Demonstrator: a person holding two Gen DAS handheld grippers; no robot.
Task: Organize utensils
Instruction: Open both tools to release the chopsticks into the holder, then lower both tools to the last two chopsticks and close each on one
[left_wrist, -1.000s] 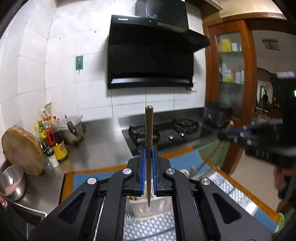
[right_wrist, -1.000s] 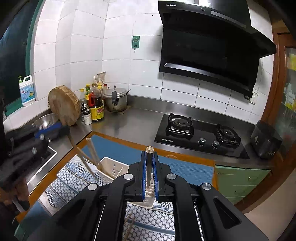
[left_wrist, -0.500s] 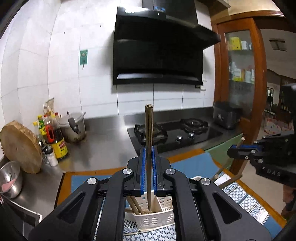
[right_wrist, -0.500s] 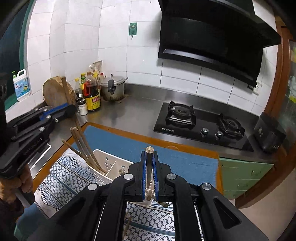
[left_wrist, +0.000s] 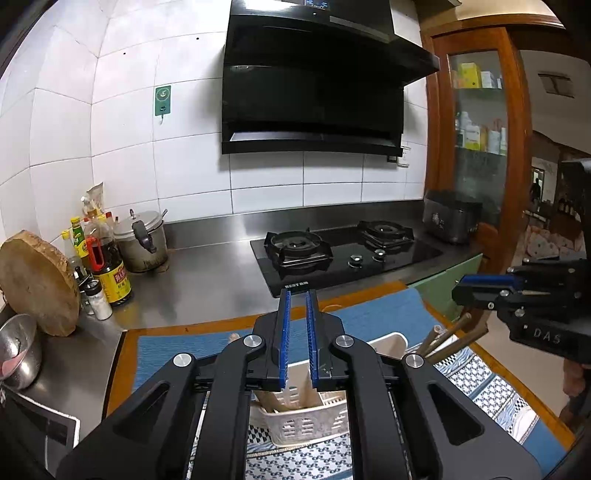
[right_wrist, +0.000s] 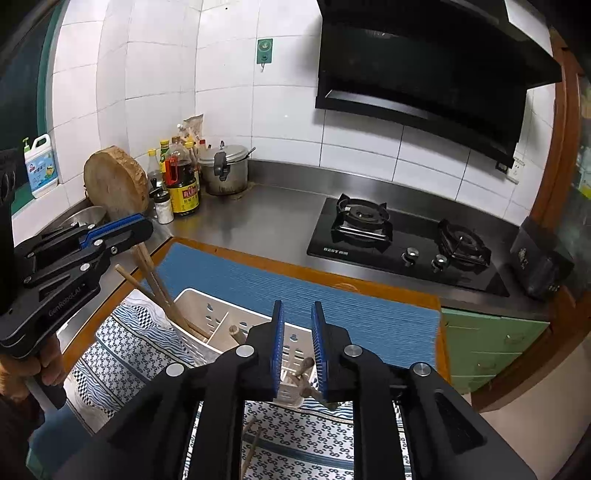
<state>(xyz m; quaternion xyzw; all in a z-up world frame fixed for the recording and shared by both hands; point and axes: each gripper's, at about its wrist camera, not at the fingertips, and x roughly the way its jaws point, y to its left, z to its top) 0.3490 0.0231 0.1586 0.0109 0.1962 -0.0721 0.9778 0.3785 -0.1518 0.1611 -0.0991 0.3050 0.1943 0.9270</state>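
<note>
Chopsticks (right_wrist: 162, 291) lean in white caddy (right_wrist: 207, 314) on patterned mat, tabletop centre. Left gripper (left_wrist: 297, 339), right gripper (right_wrist: 298, 345) above, jaws spread, empty. Risk: loose sticks (right_wrist: 251, 443) near caddy roll away if nudged.

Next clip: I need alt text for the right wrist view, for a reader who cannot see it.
The right gripper, open and empty, hangs over a white utensil basket holding wooden chopsticks, on a patterned cloth over a blue mat. The left gripper is at the left edge, and a black gas stove sits behind on the steel counter.
</note>
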